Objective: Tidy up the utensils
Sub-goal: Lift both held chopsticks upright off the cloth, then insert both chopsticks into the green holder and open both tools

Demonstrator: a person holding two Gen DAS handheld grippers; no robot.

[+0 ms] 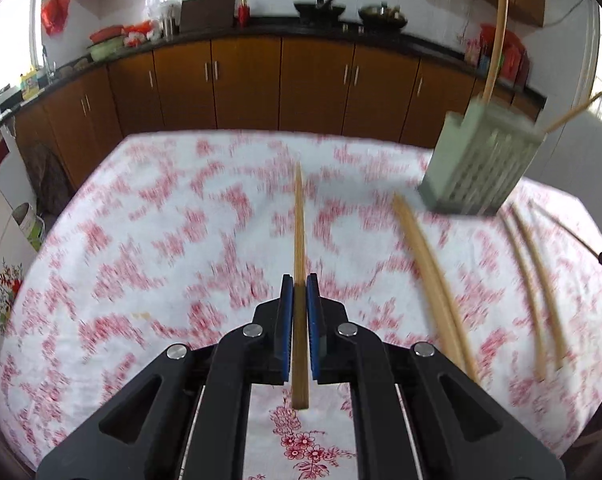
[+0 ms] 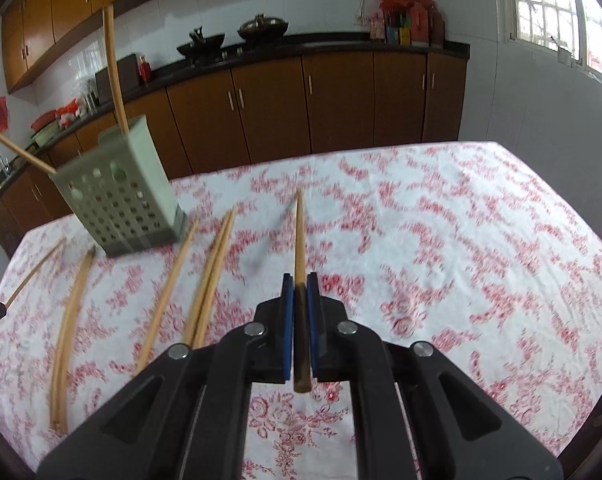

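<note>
Holding one chopstick apiece, the left tongs (image 1: 300, 292) pinch a chopstick (image 1: 299, 216) and the right tongs (image 2: 300, 290) pinch another chopstick (image 2: 299, 232), both above the table (image 2: 461, 220). Two chopsticks already stand in the green holder (image 2: 121, 196). Loose chopsticks (image 2: 209, 276) lie beside it, so roughly half the work appears outstanding.

1. Honestly no readable text anywhere in either view.
2. The colourful packages (image 2: 405, 20) on the far counter (image 2: 421, 46) probably have labels, but they're too small and blurry.
</note>
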